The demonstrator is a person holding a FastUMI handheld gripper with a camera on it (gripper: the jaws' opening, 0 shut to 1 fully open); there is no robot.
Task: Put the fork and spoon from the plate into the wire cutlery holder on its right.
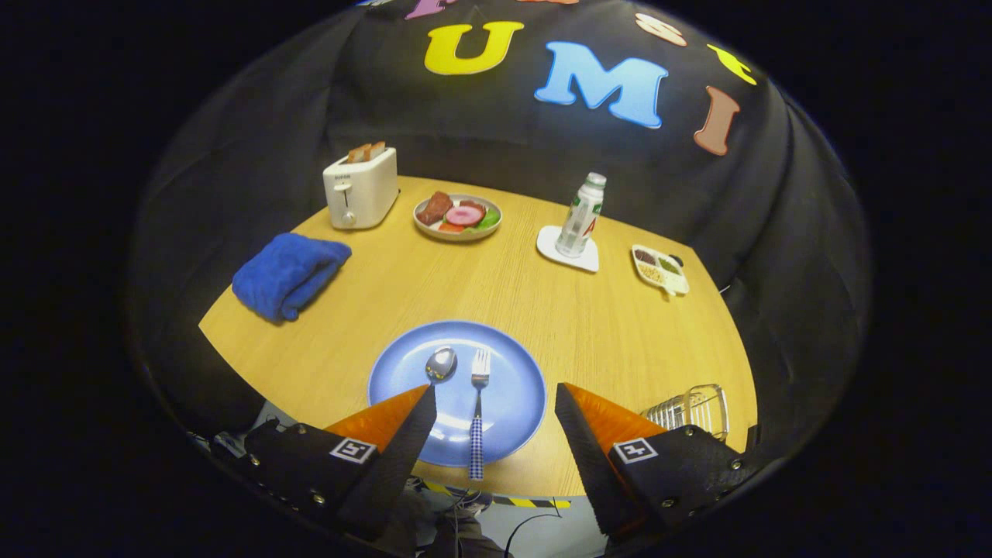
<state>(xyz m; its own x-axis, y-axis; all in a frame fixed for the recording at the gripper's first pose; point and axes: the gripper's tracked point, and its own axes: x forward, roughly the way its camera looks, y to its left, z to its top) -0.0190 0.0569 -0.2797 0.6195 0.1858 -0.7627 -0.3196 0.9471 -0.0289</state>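
Note:
A blue plate (403, 370) lies at the near edge of the wooden table. On it rest a spoon (440, 363), its handle hidden behind my left finger, and a fork (479, 403) with a blue checked handle, tines pointing away from me. The wire cutlery holder (692, 408) stands to the right of the plate, partly behind my right finger. My gripper (494, 397) hovers open above the plate's near half. The fork lies between the fingers and nothing is held.
Farther back on the table (542, 302) are a folded blue towel (288, 273), a white toaster (360, 188), a bowl of food (458, 216), a bottle on a white coaster (580, 215) and a small divided dish (659, 269). Floor shows below the near table edge.

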